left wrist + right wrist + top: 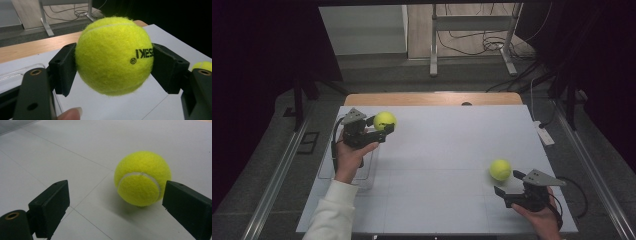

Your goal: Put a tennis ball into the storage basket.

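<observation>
gripping a yellow tennis ball [385, 120] at upper left of the high view, the left tool [381, 128] has both pads pressed on its sides, ball off the white bench [442, 150]. right tool [507, 183] at lower right, jaws spread wide; second tennis ball [500, 169] rests on the bench just ahead, untouched.

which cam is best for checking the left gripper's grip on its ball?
Left gripper view: the held tennis ball sits close up, both pads pressed against its sides, its printed lettering legible. The high view shows the same ball small, in the left gripper above the table. The right gripper view faces the other ball.
</observation>
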Available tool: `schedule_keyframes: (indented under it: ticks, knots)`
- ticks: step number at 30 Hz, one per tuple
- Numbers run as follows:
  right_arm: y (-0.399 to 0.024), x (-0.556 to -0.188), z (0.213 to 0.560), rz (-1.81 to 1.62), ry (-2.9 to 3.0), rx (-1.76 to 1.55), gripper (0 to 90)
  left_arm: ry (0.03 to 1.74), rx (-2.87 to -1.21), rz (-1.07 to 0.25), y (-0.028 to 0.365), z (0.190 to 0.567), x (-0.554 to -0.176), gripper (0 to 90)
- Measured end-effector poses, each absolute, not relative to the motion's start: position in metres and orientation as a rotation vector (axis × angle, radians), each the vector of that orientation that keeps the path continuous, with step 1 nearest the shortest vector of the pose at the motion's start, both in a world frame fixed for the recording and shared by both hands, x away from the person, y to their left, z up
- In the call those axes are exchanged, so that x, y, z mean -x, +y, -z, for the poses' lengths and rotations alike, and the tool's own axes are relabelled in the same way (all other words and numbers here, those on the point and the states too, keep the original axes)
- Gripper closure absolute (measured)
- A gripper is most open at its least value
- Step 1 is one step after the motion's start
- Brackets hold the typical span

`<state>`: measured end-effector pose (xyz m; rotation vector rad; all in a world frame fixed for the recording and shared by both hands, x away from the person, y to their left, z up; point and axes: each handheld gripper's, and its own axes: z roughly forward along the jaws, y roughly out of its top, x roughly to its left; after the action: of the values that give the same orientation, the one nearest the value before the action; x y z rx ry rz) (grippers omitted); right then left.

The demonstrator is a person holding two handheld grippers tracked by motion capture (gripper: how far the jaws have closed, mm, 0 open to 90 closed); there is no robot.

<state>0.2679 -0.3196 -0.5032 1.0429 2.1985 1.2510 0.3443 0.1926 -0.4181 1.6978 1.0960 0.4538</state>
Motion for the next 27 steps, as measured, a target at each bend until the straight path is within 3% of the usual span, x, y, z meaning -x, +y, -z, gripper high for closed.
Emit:
schedule_keyframes:
  ticks: [27]
  knots:
    - [-0.32, -0.268, 0.503, -1.251, 2.196, -1.044, 7.7, 1.174, -1.648, -0.51, 0.221, 0.419, -0.346, 27.2]
